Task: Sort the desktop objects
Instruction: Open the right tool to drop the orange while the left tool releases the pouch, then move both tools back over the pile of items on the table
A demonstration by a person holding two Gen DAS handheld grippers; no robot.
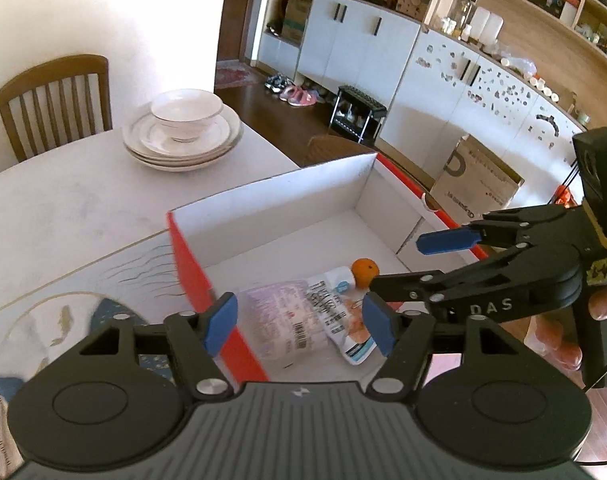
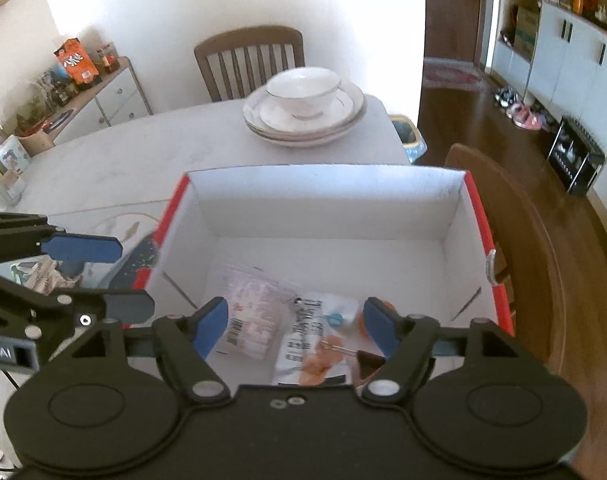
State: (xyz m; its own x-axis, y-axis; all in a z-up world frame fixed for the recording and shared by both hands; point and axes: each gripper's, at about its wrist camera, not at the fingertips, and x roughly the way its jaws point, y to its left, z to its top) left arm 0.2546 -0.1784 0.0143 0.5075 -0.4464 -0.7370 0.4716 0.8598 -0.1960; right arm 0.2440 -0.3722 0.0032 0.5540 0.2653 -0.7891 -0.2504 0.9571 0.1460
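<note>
A white cardboard box with red outer sides (image 1: pixel 271 196) (image 2: pixel 327 200) stands on the table. In it lie a pale tissue pack (image 1: pixel 279 320) (image 2: pixel 251 312), a white snack pouch (image 1: pixel 343 312) (image 2: pixel 307 344), a small orange (image 1: pixel 364 271) (image 2: pixel 363 326) and a binder clip (image 2: pixel 367 362). My left gripper (image 1: pixel 301 328) is open and empty above the box's near left wall. My right gripper (image 2: pixel 295 330) is open and empty above the box's near edge; it also shows in the left wrist view (image 1: pixel 403 280). The left gripper shows in the right wrist view (image 2: pixel 103 276).
Stacked white plates with a bowl (image 1: pixel 183 132) (image 2: pixel 303 104) sit at the table's far end. A patterned mat (image 1: pixel 63 320) lies left of the box. Wooden chairs (image 1: pixel 55 100) (image 2: pixel 515 248) stand behind and right of the table. A side cabinet (image 2: pixel 95 96) stands far left.
</note>
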